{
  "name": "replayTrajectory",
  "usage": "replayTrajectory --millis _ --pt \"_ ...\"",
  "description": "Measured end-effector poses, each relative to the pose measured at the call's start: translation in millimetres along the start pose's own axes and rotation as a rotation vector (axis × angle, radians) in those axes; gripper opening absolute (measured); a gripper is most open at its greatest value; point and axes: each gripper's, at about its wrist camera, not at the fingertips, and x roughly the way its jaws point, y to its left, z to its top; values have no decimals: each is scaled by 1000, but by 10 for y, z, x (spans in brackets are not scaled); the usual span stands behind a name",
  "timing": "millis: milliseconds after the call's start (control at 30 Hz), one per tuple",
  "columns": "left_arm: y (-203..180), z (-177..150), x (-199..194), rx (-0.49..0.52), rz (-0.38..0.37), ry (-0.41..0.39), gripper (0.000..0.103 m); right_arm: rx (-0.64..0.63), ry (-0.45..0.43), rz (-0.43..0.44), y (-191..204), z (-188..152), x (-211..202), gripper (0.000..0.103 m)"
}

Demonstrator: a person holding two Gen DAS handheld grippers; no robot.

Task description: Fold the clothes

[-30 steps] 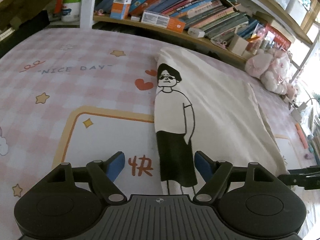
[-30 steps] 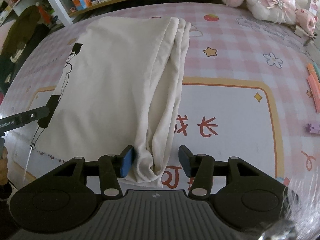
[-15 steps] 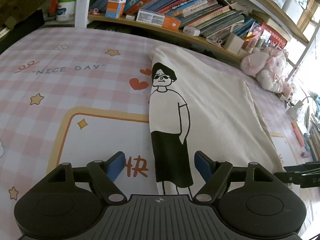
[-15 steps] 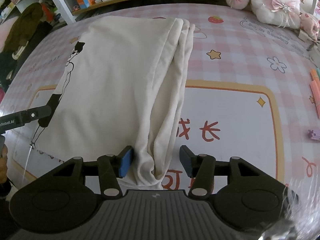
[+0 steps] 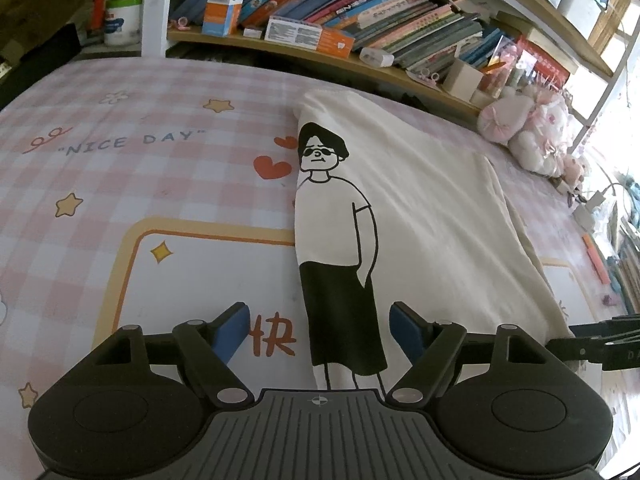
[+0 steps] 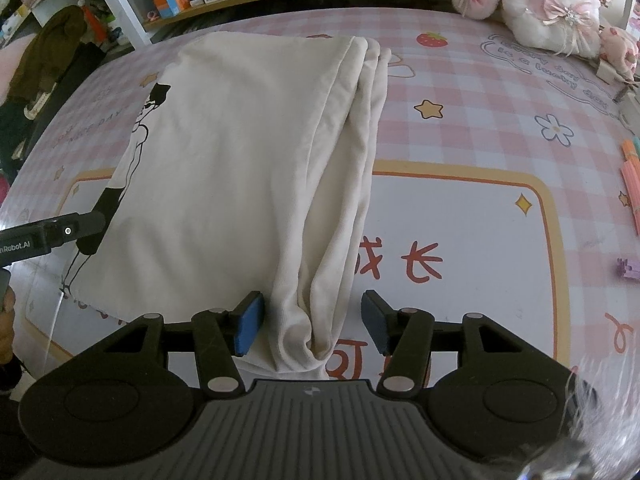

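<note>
I see the cream shirt [image 6: 240, 168] lying folded lengthwise on the pink checked sheet [image 5: 132, 184], short of the bookshelf [image 5: 360, 28]; over the last second both my grippers crept forward along it; left gripper [image 5: 318, 330] and right gripper [image 6: 311, 322], fingers apart, each straddle a near corner, likely poised to pinch.

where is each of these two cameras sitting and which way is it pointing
Left wrist: behind the open left gripper, over the near hem of the cream printed T-shirt, facing the bookshelf; the right gripper shows at far right.
Right wrist: behind the open right gripper, straddling the shirt's bunched folded edge; the left gripper and a hand show at left.
Shared: shirt, pink checked bedsheet, bookshelf.
</note>
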Motion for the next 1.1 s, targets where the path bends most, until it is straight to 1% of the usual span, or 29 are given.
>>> replayTrajectory --millis 133,167,200,233,267,300,367,400,433,500,533,633,733,767,800,833,867,967,1033,1067,1100 --pt "-3 -14 -37 6 -13 25 77 35 1 14 -63 4 -16 51" --pt "-9 -21 -47 10 -16 31 73 46 3 18 -82 4 -22 51" --pt "-16 -28 -58 15 -19 37 60 55 6 23 -99 6 -27 49" --pt "-25 -30 -64 20 -20 45 52 62 9 32 -111 9 -30 41" --pt "-34 -24 -62 21 -23 58 39 72 11 49 -119 7 -28 34" --pt "-40 -14 -56 19 -30 72 23 85 13 70 -125 4 -25 23" --pt "-116 11 -90 40 -31 77 6 93 11 80 -137 2 -33 20" --pt "-163 25 -114 54 -29 76 3 95 9 82 -143 1 -39 14" --pt "-239 43 -176 89 -27 56 3 98 8 84 -148 0 -44 12" --pt "-401 83 -344 165 -30 -6 3 102 4 87 -160 -2 -55 12" --pt "-413 92 -359 169 -28 -7 3 105 3 89 -166 -3 -61 12" --pt "-286 76 -246 100 -18 54 3 112 -2 95 -183 -6 -77 12" --pt "-109 14 -147 7 -33 103 5 120 -6 101 -200 -9 -93 14" --pt "-85 9 -153 -5 -38 105 9 122 -8 103 -206 -10 -98 16" --pt "-60 4 -159 -16 -43 106 11 125 -10 105 -212 -11 -104 22" --pt "-40 1 -171 -23 -46 107 12 130 -2 103 -226 -11 -99 27" --pt "-21 -1 -188 -25 -47 108 12 135 8 106 -238 -13 -93 29" --pt "-11 15 -265 -14 -13 75 16 148 37 120 -265 -21 -73 33" --pt "-22 33 -322 -4 13 30 22 140 42 123 -258 -17 -67 35" --pt "-20 46 -352 -6 19 6 28 134 43 125 -253 -14 -65 35" --pt "-16 66 -374 -16 16 -17 30 129 44 126 -248 -12 -63 35"
